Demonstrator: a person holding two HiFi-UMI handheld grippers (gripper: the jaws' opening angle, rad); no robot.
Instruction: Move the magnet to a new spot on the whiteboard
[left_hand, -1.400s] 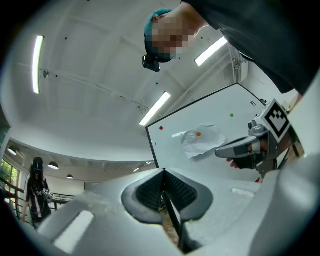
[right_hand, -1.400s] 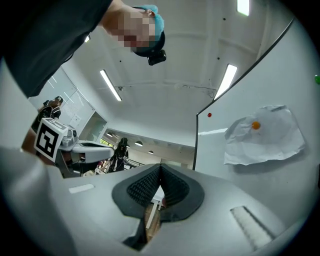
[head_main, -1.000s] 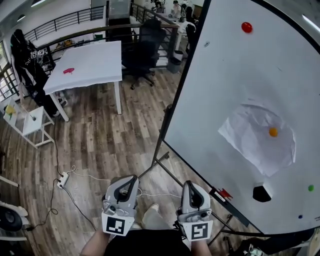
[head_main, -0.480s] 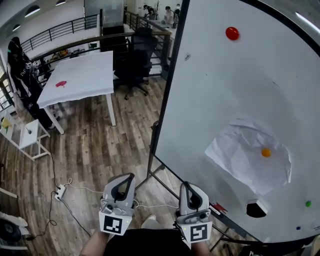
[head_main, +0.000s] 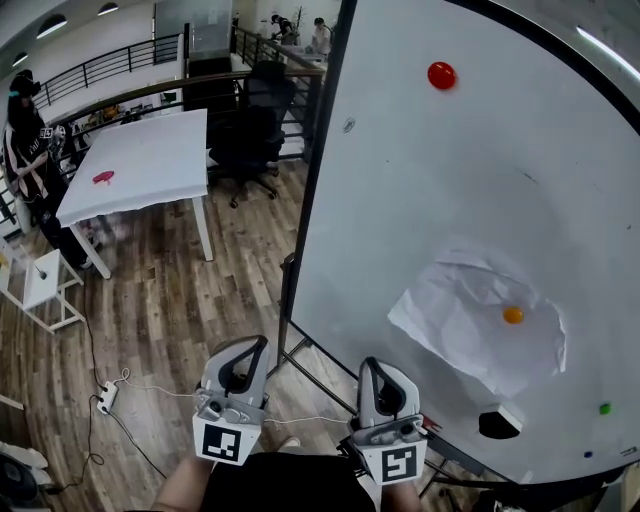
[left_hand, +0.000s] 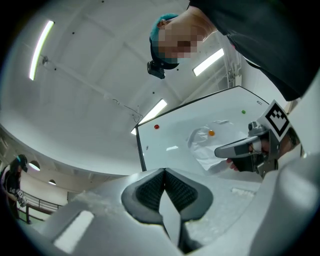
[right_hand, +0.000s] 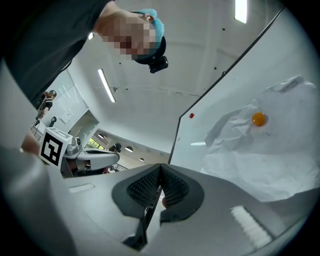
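The whiteboard (head_main: 420, 200) stands on my right. It carries a red magnet (head_main: 441, 75) high up, an orange magnet (head_main: 513, 315) that pins a crumpled sheet of paper (head_main: 460, 320), and a green magnet (head_main: 604, 408) low at the right. My left gripper (head_main: 255, 345) and right gripper (head_main: 372, 365) are held low near my body, well short of the board. Both point up and are shut with nothing between the pads. The left gripper view shows the red magnet (left_hand: 156, 127) and the orange magnet (left_hand: 211, 133). The right gripper view shows the orange magnet (right_hand: 258, 119) on the paper.
A black eraser (head_main: 497, 425) sits by the board's lower edge, and the board's stand legs (head_main: 300, 345) reach out over the wooden floor. A white table (head_main: 140, 160), a black office chair (head_main: 250, 120), a person (head_main: 25, 130) and a floor power strip (head_main: 105, 398) are on the left.
The head view has swung so the whiteboard now fills more of the frame and sits further left. Both grippers stay low and shut, about where they were.
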